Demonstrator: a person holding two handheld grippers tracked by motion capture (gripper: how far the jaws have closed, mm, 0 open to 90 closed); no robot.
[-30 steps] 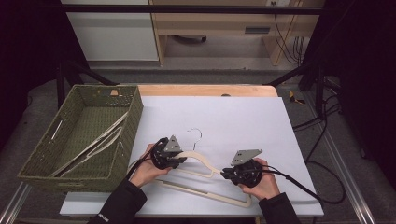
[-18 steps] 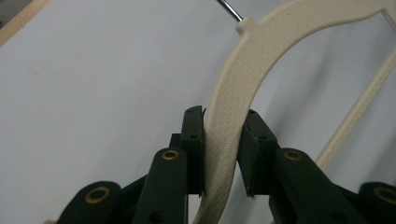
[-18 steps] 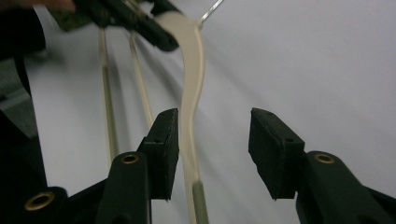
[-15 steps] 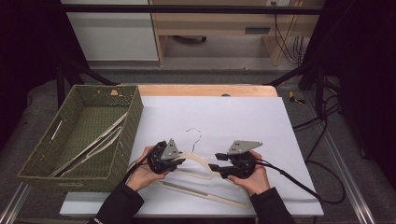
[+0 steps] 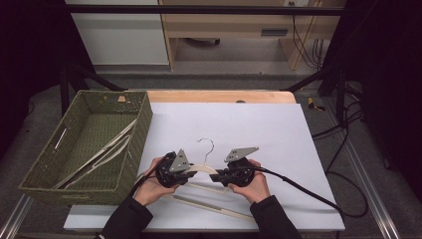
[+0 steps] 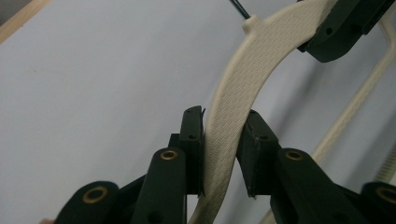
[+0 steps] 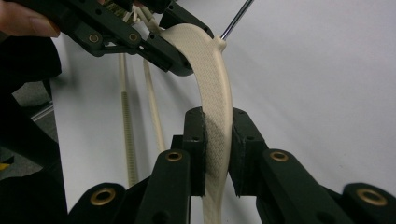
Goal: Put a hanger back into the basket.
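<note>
A cream plastic hanger with a wire hook lies near the front of the white table top, its lower bar towards the person. My left gripper is shut on the hanger's left shoulder; in the left gripper view the pads press the textured arm. My right gripper grips the right shoulder close to the hook. Its jaws have just been closing, with the hanger between them, and the right gripper now pinches it. The two grippers face each other, tips close together.
A green woven basket stands at the left of the table with more cream hangers inside. A black cable trails from the right gripper over the table's right edge. A wooden strip borders the far edge.
The right hand has slid left along the hanger towards the hook, letting go and gripping again nearer the left gripper. The left hand has stayed put.
</note>
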